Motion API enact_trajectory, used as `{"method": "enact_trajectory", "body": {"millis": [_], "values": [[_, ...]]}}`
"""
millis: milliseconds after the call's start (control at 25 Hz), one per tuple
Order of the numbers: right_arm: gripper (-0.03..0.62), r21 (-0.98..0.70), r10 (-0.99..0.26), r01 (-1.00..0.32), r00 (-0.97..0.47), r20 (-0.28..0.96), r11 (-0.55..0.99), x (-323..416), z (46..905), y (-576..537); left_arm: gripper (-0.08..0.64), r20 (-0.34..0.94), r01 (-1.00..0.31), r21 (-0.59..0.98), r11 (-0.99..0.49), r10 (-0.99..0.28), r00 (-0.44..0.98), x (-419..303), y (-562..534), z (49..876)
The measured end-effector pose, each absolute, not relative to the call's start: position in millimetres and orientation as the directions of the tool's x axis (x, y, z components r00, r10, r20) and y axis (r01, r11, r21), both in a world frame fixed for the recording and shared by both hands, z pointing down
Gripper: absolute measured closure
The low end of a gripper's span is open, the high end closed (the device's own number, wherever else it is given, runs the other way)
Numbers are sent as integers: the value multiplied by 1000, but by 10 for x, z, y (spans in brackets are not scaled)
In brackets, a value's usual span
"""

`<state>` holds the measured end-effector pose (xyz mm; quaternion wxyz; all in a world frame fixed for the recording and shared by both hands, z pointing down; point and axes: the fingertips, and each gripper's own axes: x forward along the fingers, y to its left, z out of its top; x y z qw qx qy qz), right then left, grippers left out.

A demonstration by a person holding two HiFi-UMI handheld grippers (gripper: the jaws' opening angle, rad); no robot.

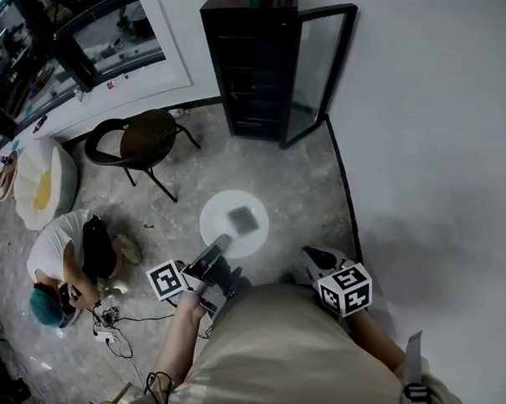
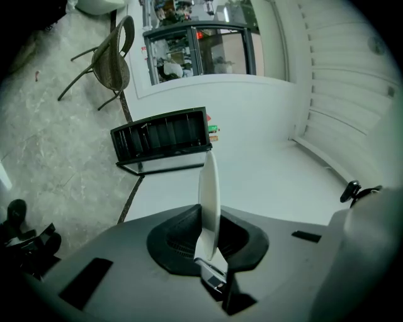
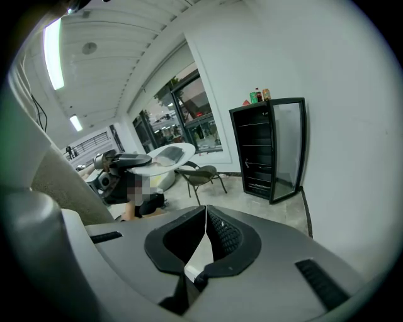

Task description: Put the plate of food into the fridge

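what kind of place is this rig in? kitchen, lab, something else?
Probably an open lounge or office-type room, not a kitchen: a black glass-door fridge stands alone against a bare white wall, a chair sits on the stone-look floor, and a person crouches beside loose cables.

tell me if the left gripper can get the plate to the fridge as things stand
Likely yes, after stepping closer. The left gripper holds the plate by its rim, the fridge has its door open, and the floor between looks bare, but the fridge is some way off.
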<state>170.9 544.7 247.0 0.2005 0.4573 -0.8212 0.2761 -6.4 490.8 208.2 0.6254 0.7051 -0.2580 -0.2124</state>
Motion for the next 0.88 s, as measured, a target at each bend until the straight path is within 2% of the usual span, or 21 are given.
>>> {"method": "enact_trajectory", "body": {"millis": [240,640,880], "values": [[569,-278,-630,-848,-524,574,452,1929,2493,5378,525,19,-81,995,-61,-672,740,118,4895,2059],[571,-315,-552,-784,-607,573,535,2086,2604,5413,525,59,-126,991,-35,-745,664,257,4918,2104],[569,-326,-558,-780,-615,557,534,2256,2599,5348,525,74,-163,985,-50,-737,672,422,4887,2062]]}}
